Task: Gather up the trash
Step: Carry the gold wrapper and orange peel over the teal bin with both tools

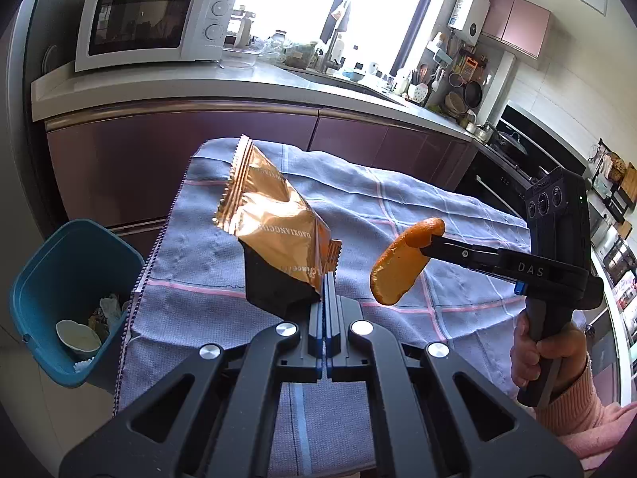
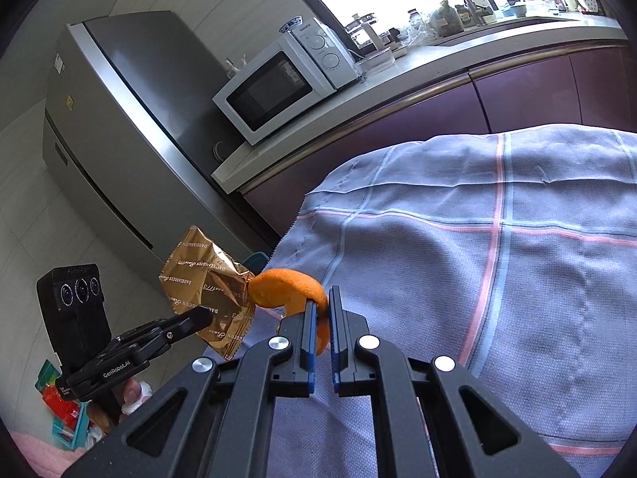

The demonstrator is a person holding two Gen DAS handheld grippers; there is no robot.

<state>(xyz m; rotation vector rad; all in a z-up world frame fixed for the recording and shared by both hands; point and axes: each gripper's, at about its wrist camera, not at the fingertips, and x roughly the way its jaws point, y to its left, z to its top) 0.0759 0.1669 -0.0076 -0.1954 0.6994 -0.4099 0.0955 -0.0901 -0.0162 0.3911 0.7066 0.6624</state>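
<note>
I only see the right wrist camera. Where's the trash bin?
Observer: The blue bin sits low, beside the left edge of the checked cloth, down-left of the gold wrapper.
Operator: Is stuff in it?
Observer: Yes, a white cup and crumpled scraps.
Operator: How's my orange peel held?
Observer: The right gripper pinches only the top end of the orange peel; the rest hangs free above the cloth.

You've got 2 grippers up, left (image 1: pixel 325 279) & right (image 2: pixel 323 306), w/ 1 gold wrapper (image 1: pixel 274 215), 1 orange peel (image 1: pixel 402 267), 1 blue bin (image 1: pixel 67 302) (contents uncountable), 1 microwave (image 1: pixel 151 26).
</note>
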